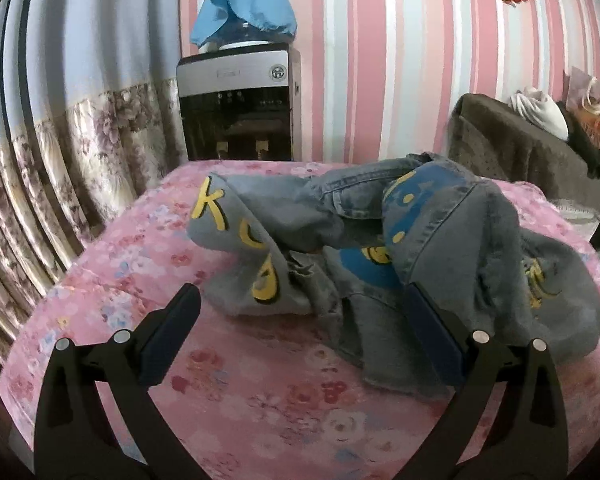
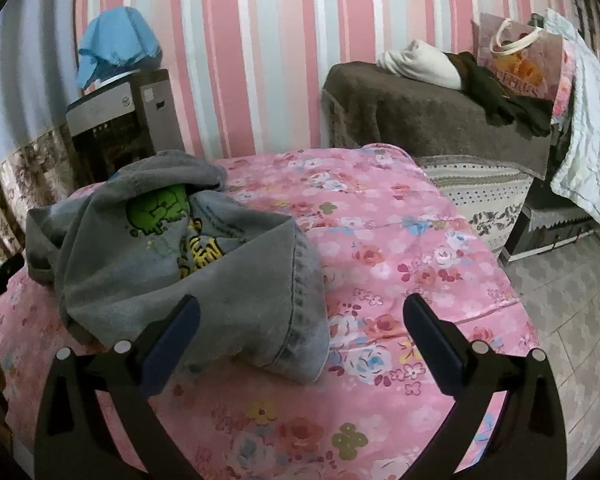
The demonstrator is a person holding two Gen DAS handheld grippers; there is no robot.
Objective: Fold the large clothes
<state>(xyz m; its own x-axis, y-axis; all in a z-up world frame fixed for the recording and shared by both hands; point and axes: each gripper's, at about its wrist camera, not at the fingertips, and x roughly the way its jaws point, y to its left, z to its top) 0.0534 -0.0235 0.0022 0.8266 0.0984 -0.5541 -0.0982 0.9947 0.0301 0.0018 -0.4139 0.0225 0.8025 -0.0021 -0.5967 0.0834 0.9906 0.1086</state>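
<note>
A grey denim jacket [image 1: 380,248] with yellow letters and blue print lies crumpled on the pink floral bedspread [image 1: 148,248]. My left gripper [image 1: 302,302] is open and empty, just in front of the heap; its right finger [image 1: 432,332] lies against the cloth's near edge. In the right wrist view the jacket [image 2: 204,276] shows a green and yellow print and sits to the left. My right gripper [image 2: 302,312] is open and empty, its left finger [image 2: 172,332] over the jacket's near hem, its right finger over bare bedspread [image 2: 400,240].
A water dispenser [image 1: 236,104] with a blue cloth cover stands against the striped wall behind the bed. A brown-covered sofa [image 2: 420,120] with clothes and a bag stands at the right. Floral curtains [image 1: 60,152] hang at the left. Tiled floor [image 2: 572,288] lies right of the bed.
</note>
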